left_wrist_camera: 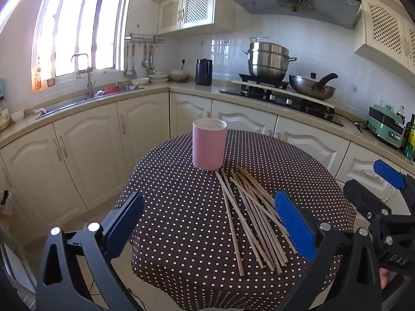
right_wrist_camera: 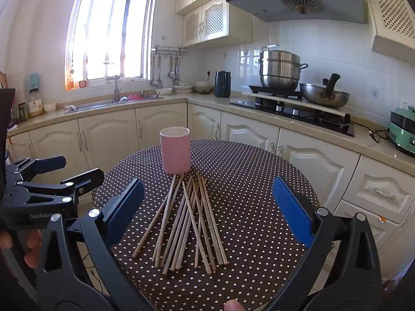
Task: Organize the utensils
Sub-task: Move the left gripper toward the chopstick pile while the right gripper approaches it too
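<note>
A pink cylindrical cup stands upright on a round table with a dark polka-dot cloth. Several wooden chopsticks lie loose in a fanned pile in front of the cup. My left gripper is open and empty, held above the near edge of the table, left of the pile. In the right wrist view the cup stands behind the chopsticks, and my right gripper is open and empty with the pile between its fingers, held above it. The left gripper also shows at the left, open.
The table stands in a kitchen. Cream cabinets and a counter wrap behind it, with a sink, a black kettle, a steel pot and a wok on the stove. The right gripper shows at the right.
</note>
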The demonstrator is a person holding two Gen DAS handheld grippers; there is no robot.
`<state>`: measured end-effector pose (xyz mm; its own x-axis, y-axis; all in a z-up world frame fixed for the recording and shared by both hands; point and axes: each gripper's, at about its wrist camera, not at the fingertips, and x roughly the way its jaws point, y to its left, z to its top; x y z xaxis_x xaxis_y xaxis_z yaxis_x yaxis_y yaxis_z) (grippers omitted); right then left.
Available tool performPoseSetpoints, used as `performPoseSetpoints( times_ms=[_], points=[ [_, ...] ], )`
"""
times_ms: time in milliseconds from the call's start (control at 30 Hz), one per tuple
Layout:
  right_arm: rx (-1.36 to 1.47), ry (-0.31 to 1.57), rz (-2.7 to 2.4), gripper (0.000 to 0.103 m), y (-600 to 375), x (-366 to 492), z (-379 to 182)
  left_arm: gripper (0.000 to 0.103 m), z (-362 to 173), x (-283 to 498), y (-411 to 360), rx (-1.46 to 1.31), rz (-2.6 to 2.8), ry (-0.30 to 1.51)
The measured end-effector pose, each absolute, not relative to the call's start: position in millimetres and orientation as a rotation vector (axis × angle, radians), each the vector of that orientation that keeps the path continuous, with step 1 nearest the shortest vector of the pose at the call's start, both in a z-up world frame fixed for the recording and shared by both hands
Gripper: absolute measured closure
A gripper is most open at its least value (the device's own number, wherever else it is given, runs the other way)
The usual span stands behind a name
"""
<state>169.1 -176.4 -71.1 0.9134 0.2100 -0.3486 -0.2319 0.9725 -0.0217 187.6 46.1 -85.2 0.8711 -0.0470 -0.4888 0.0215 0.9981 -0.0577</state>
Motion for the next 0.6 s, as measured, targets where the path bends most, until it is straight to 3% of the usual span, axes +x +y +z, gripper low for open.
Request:
performPoseSetpoints(
  times_ms=[167, 233, 300, 600],
  points=[
    [-0.093, 0.426, 0.244, 0.006, -175.3, 199.5, -88.5, 0.005, -109.0, 222.1, 48.9, -0.076, -0.068, 0.63],
    [-0.099, 0.462, 0.261, 0.007, -175.8, 212.1, -95.4, 0.016, -118.4, 237.1, 50.6, -0.088, -0.071, 0.687],
    [-0.096, 0.509, 0.289, 0.017, -177.7, 227.0, -101.6, 0.022, -126.9, 251.1, 50.3, -0.085, -0.073, 0.74],
    [-0.04, 0.701, 0.378, 0.04, -193.6, 278.9, -130.1, 0.033, -158.8, 300.2, 50.0, -0.12, -0.12, 0.92]
  ],
)
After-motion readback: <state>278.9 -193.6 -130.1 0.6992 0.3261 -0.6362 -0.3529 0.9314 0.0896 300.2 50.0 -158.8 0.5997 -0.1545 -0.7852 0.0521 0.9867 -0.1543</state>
